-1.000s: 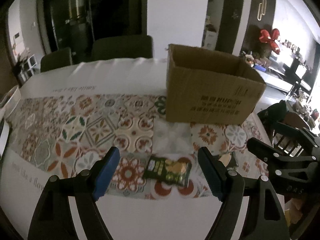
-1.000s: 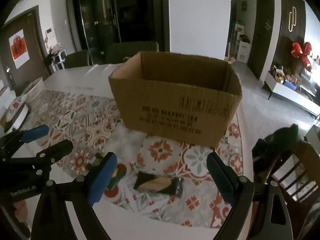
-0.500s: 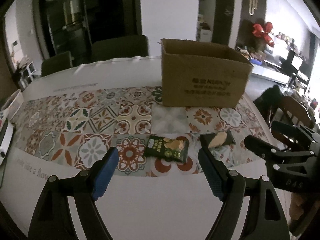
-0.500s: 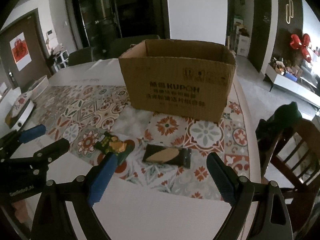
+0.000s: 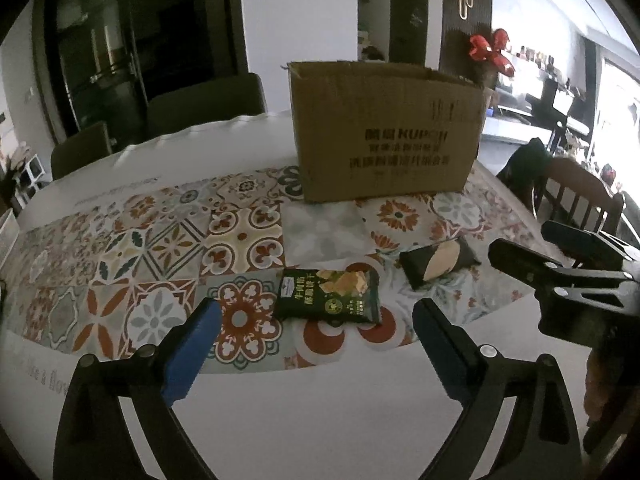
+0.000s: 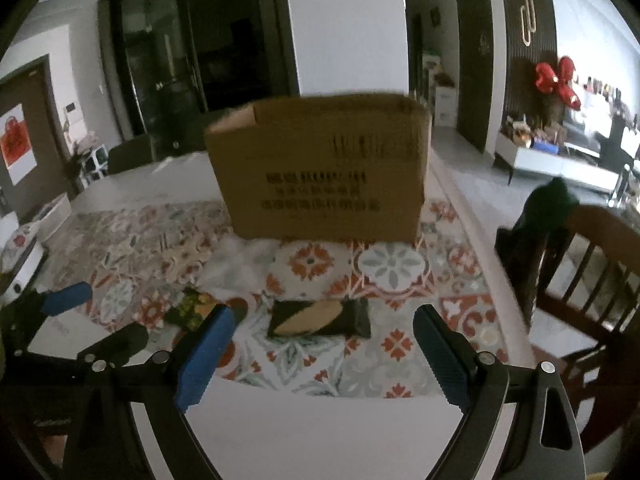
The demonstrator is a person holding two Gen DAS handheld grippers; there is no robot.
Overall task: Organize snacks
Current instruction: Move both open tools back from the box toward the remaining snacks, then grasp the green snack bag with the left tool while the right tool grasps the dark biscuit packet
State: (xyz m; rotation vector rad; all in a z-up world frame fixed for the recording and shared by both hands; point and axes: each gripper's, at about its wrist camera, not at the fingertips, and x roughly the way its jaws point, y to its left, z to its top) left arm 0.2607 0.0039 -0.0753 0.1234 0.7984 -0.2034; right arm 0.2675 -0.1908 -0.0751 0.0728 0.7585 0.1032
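Note:
A dark green snack packet (image 5: pixel 329 295) lies flat on the patterned table runner (image 5: pixel 168 248), just ahead of my open, empty left gripper (image 5: pixel 316 332). A black snack packet with a tan oval (image 5: pixel 439 262) lies to its right. In the right wrist view the black packet (image 6: pixel 319 317) lies just ahead of my open, empty right gripper (image 6: pixel 322 344), and the green packet (image 6: pixel 191 309) is partly hidden behind the left finger. An open cardboard box (image 5: pixel 386 130) stands upright behind both packets; it also shows in the right wrist view (image 6: pixel 324 168).
A wooden chair (image 6: pixel 576 280) with dark cloth on it stands at the table's right edge. Dark chairs (image 5: pixel 204 100) stand at the far side. A white object (image 6: pixel 20 256) sits at the far left. White tabletop (image 5: pixel 304 420) lies under the grippers.
Both grippers have pulled back and lowered toward the near table edge. The box and both packets look farther ahead and seen from a lower angle. Nothing was taken hold of.

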